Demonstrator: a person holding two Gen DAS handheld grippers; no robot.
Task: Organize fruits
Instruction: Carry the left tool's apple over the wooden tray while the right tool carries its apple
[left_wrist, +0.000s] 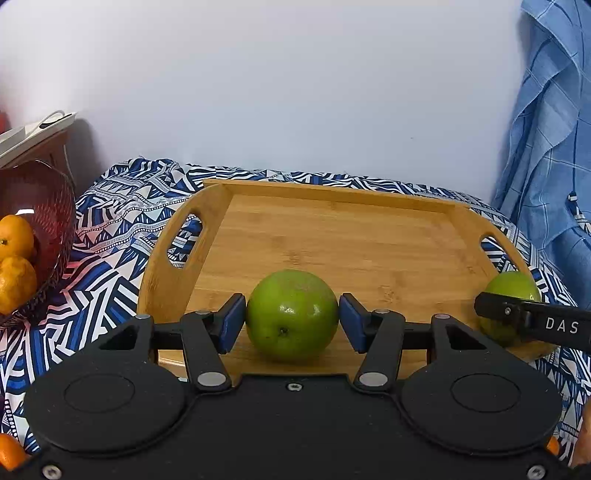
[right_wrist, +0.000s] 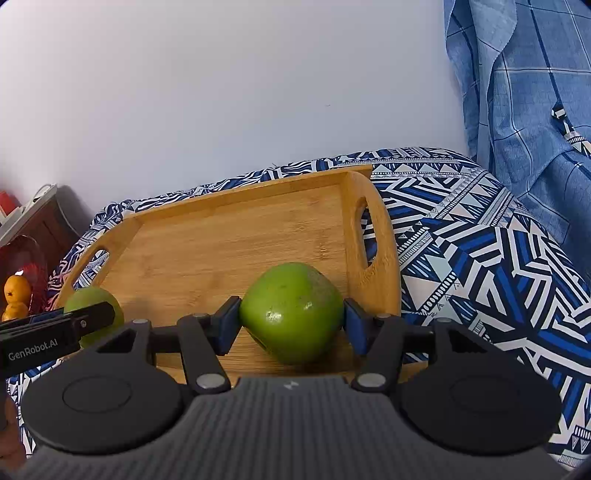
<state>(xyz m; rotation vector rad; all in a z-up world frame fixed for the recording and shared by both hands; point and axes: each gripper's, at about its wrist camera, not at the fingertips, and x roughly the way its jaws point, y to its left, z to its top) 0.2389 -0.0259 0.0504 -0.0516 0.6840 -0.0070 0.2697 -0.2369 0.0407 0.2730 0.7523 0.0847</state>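
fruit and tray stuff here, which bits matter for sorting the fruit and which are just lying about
Part of the job:
left green apple, in the left gripper
right green apple, in the right gripper
wooden tray
oranges in the red bowl

Just lying about:
patterned cloth
blue checked fabric

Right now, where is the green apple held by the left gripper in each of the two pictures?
Left wrist view: the left gripper's green apple sits low at centre, between the blue pads, over the wooden tray.
Right wrist view: the same apple shows at lower left, partly behind the left gripper's finger.
Shared landmark: the wooden tray's near edge.
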